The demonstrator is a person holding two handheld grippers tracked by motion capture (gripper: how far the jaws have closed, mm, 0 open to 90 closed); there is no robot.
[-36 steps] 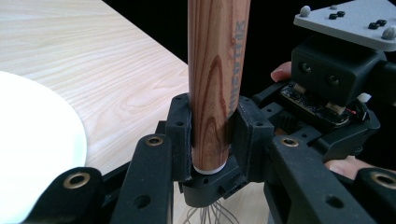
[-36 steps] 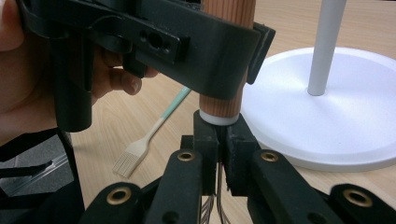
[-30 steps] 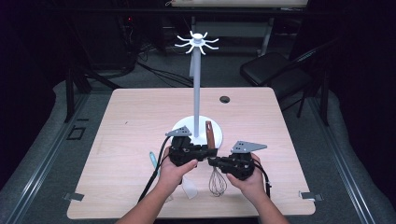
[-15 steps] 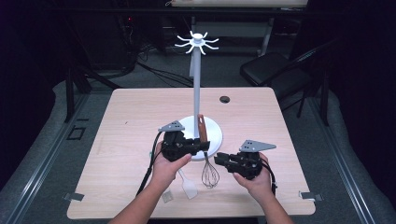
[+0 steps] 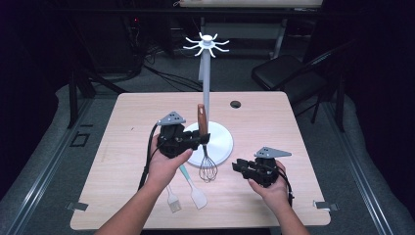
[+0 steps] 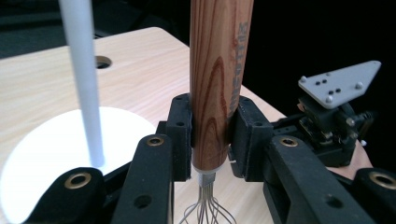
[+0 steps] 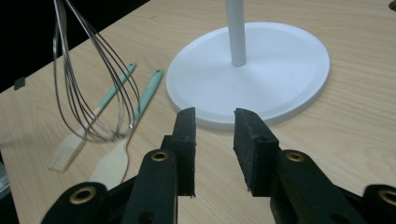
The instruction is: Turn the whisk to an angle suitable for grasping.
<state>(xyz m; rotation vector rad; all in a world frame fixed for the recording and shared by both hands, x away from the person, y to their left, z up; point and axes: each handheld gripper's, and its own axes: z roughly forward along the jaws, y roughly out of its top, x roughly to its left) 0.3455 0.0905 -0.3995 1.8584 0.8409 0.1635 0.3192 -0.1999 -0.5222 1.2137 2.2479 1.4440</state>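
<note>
Since half a second ago the left gripper (image 5: 201,139) has lifted the whisk (image 5: 205,147) higher and nearer the white pole (image 5: 206,93), while the right gripper (image 5: 240,167) has drawn back toward the table's near right side. The left gripper's jaws are clamped on the whisk's wooden handle (image 6: 218,79), one pad on each side, just above the metal collar where the wires begin. The whisk hangs upright, its long axis vertical, handle up and wire head (image 5: 208,169) down, in front of the stand's round white base (image 5: 222,142). In the right gripper view the wire loops (image 7: 88,93) hang above the table (image 5: 274,127). The right gripper's jaws stand partly apart with nothing between them, pointing toward the base, low over the wood. A pastry brush (image 5: 171,198) and a spatula (image 5: 193,188), both with pale green handles, lie flat on the table near the front edge, just beside each other, below the left hand (image 5: 164,166).
</note>
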